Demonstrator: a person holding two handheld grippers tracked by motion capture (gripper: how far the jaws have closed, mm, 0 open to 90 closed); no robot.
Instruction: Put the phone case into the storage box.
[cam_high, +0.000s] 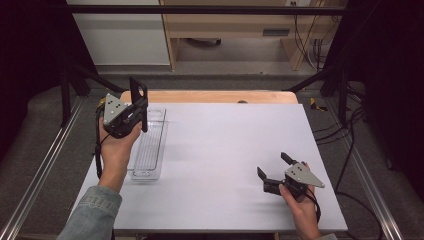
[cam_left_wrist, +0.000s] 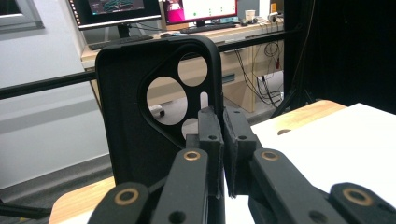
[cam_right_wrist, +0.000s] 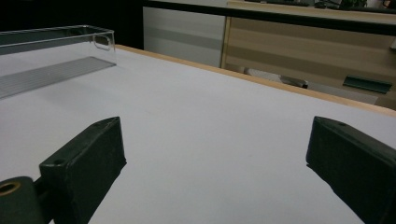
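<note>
A black phone case (cam_left_wrist: 140, 112) with round camera cut-outs stands upright in my left gripper (cam_left_wrist: 222, 135), whose jaws are shut on its edge. In the high view the phone case (cam_high: 138, 91) is held above the far end of a clear plastic tray (cam_high: 150, 145) at the table's left, with the left gripper (cam_high: 141, 112) just over the tray. My right gripper (cam_high: 272, 164) rests low over the white table (cam_high: 220, 145) at the front right, jaws wide open with nothing between them. The right gripper view shows the clear tray (cam_right_wrist: 56, 51) far off to the left.
The white sheet covers a wooden tabletop whose far edge (cam_high: 210, 96) shows beyond it. Black frame rails (cam_high: 200, 9) run around the table. Desks, monitors (cam_left_wrist: 116, 11) and cables stand beyond the table's far side.
</note>
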